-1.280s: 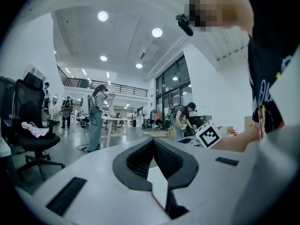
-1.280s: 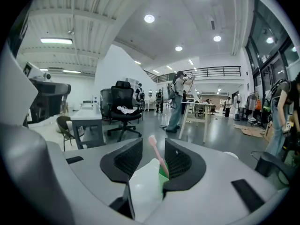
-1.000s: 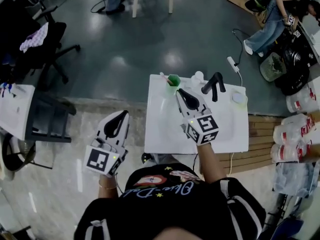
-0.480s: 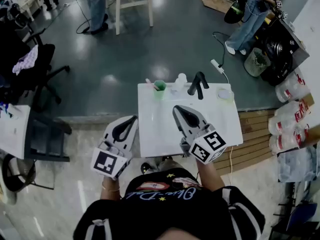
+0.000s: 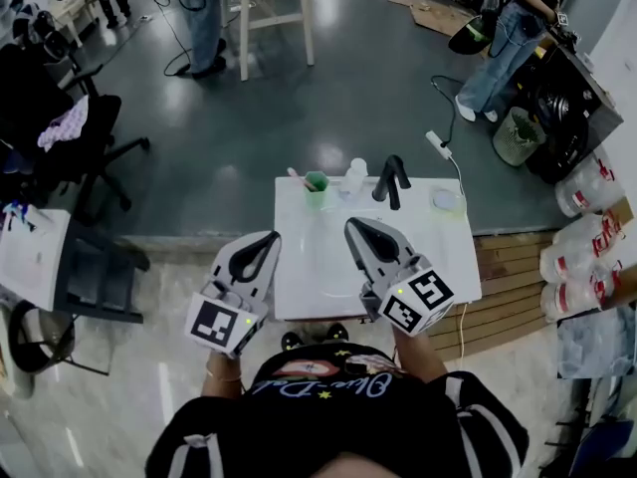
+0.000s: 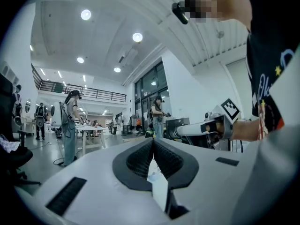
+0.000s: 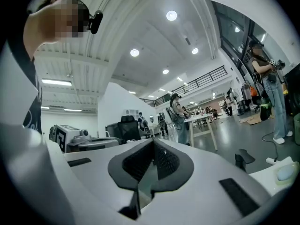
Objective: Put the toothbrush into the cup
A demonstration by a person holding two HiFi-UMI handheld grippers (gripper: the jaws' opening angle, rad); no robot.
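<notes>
A green cup stands at the far left of the white sink top. The pink toothbrush sticks out of it, leaning left. My right gripper hovers over the near half of the top, well short of the cup, jaws shut and empty; its tips meet with nothing between them. My left gripper hangs just off the top's near left edge, also shut and empty, its tips touching. Both point level, away from me.
A black faucet and a white bottle stand at the far edge, and a round dish sits at the far right corner. Office chairs stand on the left, wooden slats and plastic bottles on the right. People stand farther off.
Both grippers have drawn back toward me and risen. The right one has pulled away from the cup, and the toothbrush stays in the cup.
</notes>
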